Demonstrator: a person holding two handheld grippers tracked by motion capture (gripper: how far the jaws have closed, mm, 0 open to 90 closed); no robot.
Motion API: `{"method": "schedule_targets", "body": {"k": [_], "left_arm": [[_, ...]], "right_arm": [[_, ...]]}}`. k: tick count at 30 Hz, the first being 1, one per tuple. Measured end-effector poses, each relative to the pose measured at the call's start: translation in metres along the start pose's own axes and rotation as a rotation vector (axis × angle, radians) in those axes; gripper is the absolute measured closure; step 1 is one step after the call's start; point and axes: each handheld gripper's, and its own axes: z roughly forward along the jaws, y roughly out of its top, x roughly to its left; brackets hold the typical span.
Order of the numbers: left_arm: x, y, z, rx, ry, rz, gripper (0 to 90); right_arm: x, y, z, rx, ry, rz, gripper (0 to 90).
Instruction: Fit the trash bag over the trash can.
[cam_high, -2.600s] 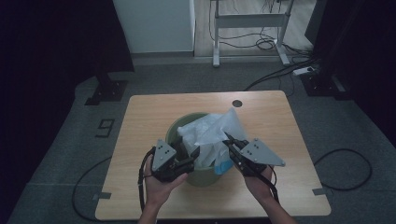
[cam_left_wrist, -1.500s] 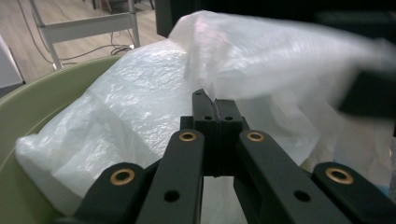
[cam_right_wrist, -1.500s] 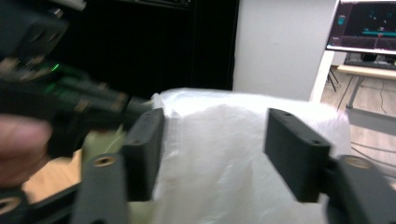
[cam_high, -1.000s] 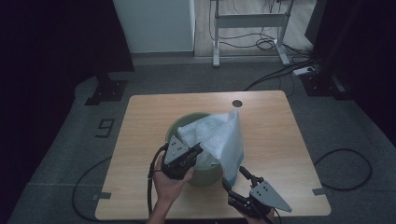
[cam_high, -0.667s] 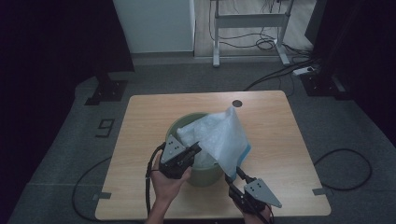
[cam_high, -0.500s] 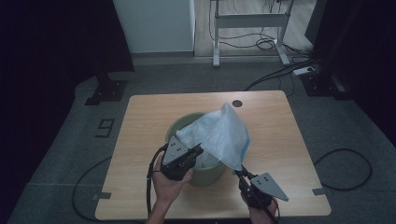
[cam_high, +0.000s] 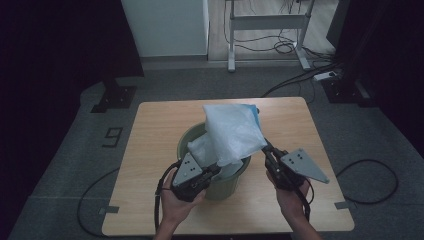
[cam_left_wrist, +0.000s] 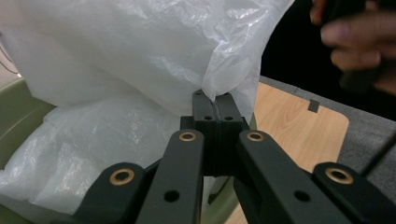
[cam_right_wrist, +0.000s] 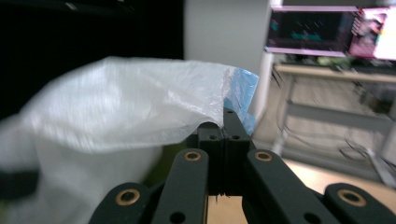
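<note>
Bag-lining step, both hand-held grippers pinching film. Plastic bag sits partly in the green bin at tabletop centre, its upper part lifted above the bin and spread like a sail. Left hand-held gripper sits at the bin's near rim, jaws clamped together on a fold of the bag's edge; the left gripper view shows film trapped between the closed tips. Right hand-held gripper is just right of the bin, jaws likewise closed on the bag's right edge, where a blue strip shows next to the tips.

Likely job: open the mouth and fold it over the bin rim. To do it well: keep both pinches firm, draw the two edges apart so the mouth opens, then lower each edge outside the rim, left side first since it's already at the rim. Pull gently; thin film looks easy to tear or slip. Avoid dragging the bin, which seems light.
</note>
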Motion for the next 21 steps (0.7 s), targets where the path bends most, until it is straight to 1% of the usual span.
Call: {"method": "schedule_targets", "body": {"k": [1,3,5,6,7,8,10,11,13,15,17,18,21], "left_arm": [[0.001,-0.001,-0.001,-0.001,-0.004,-0.002,89.9],[0.002,-0.003,-0.002,-0.004,-0.015,-0.009,89.4],[0.004,-0.005,-0.005,-0.012,-0.024,-0.01,87.2],[0.005,-0.005,-0.008,-0.021,-0.028,-0.013,83.4],[0.005,-0.006,-0.01,-0.029,-0.031,-0.021,77.7],[0.005,-0.006,-0.014,-0.033,-0.027,-0.023,69.4],[0.004,-0.006,-0.021,-0.047,-0.004,-0.016,58.1],[0.003,-0.006,-0.026,-0.055,0.005,-0.014,53.1],[0.004,-0.005,-0.035,-0.066,0.0,-0.013,44.4],[0.006,-0.002,-0.043,-0.076,0.004,-0.015,40.7],[0.008,0.003,-0.049,-0.091,0.007,-0.025,39.5],[0.01,0.007,-0.051,-0.097,0.016,-0.031,38.6],[0.013,0.015,-0.052,-0.096,0.037,-0.033,37.9]], "right_arm": [[0.002,0.007,0.002,-0.016,0.019,0.009,88.3],[0.007,0.014,0.005,-0.045,0.049,0.007,88.3],[0.013,0.017,0.006,-0.058,0.06,-0.007,88.3],[0.015,0.017,0.007,-0.063,0.072,-0.01,88.2],[0.018,0.016,0.007,-0.062,0.081,-0.022,88.2],[0.021,0.014,0.008,-0.058,0.085,-0.041,88.3],[0.024,0.008,0.009,-0.047,0.091,-0.073,88.3],[0.024,0.006,0.009,-0.042,0.091,-0.077,88.3],[0.022,0.003,0.009,-0.033,0.085,-0.079,88.3],[0.018,0.003,0.009,-0.03,0.075,-0.088,88.3],[0.014,0.005,0.008,-0.03,0.069,-0.091,88.3],[0.013,0.006,0.007,-0.032,0.067,-0.095,88.3],[0.014,0.009,0.006,-0.042,0.066,-0.112,88.3]]}}
